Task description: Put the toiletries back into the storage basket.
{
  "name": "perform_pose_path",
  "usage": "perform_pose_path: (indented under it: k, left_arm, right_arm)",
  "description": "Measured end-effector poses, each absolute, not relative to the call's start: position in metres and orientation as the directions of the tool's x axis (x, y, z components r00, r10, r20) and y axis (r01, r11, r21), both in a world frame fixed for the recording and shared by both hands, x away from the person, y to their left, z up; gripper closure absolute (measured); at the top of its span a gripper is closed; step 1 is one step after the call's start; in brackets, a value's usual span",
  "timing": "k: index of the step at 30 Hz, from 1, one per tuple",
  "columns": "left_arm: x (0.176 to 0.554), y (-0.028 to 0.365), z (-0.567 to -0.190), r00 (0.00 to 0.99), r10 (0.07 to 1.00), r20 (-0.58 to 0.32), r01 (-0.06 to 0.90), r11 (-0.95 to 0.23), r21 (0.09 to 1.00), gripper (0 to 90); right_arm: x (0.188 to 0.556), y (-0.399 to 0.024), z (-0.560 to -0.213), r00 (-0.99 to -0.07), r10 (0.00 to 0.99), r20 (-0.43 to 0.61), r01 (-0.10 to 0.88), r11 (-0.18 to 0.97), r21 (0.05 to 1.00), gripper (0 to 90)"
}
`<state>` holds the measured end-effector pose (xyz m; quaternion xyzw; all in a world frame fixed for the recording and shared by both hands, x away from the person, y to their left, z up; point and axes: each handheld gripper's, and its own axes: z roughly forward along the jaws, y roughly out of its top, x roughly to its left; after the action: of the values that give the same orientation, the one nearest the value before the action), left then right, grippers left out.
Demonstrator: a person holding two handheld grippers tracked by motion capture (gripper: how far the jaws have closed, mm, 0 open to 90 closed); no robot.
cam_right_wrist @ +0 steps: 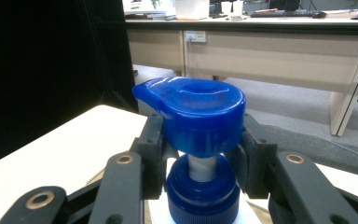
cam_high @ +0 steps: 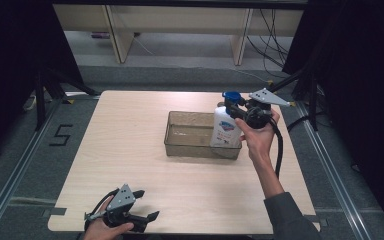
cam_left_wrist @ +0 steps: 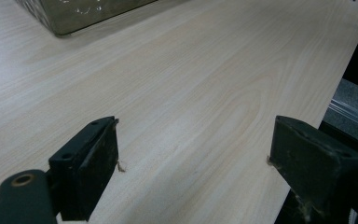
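Note:
A white pump bottle [cam_high: 225,131] with a blue pump head [cam_high: 230,96] stands upright at the right end of a clear plastic tub [cam_high: 169,135]. Whether its base rests on the tub's floor I cannot tell. My right gripper [cam_high: 234,107] is shut on the bottle just under its top. In the right gripper view the two pads press on either side of the pump head [cam_right_wrist: 196,112], above the blue collar [cam_right_wrist: 203,193]. My left gripper [cam_high: 148,204] lies low at the table's near left edge. It stands open [cam_left_wrist: 193,154] over bare wood, with nothing between the jaws.
The tub sits right of the middle of the light wooden table [cam_high: 130,150], and its corner [cam_left_wrist: 74,16] shows ahead of the left gripper. Black curtains flank the table. Desks and cables stand beyond the far edge.

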<state>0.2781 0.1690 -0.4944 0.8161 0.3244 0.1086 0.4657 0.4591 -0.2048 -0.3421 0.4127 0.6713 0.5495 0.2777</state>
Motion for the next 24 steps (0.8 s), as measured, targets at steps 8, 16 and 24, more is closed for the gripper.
perform_pose_path:
  k: [8,16,24]
  left_arm:
    - [0.278,0.169,-0.494,0.767,0.63,-0.124,0.428,-0.358,0.83,14.9]
    - [0.278,0.169,-0.494,0.769,0.627,-0.124,0.426,-0.357,0.831,14.9]
    - [0.278,0.169,-0.494,0.768,0.629,-0.12,0.427,-0.363,0.828,14.9]
  right_arm:
    - [0.459,-0.196,-0.341,-0.53,0.839,0.12,0.264,0.029,0.964,33.4]
    - [0.457,-0.197,-0.34,-0.513,0.853,0.097,0.257,0.045,0.965,36.1]
    - [0.454,-0.209,-0.336,-0.471,0.877,0.097,0.256,0.03,0.966,29.7]
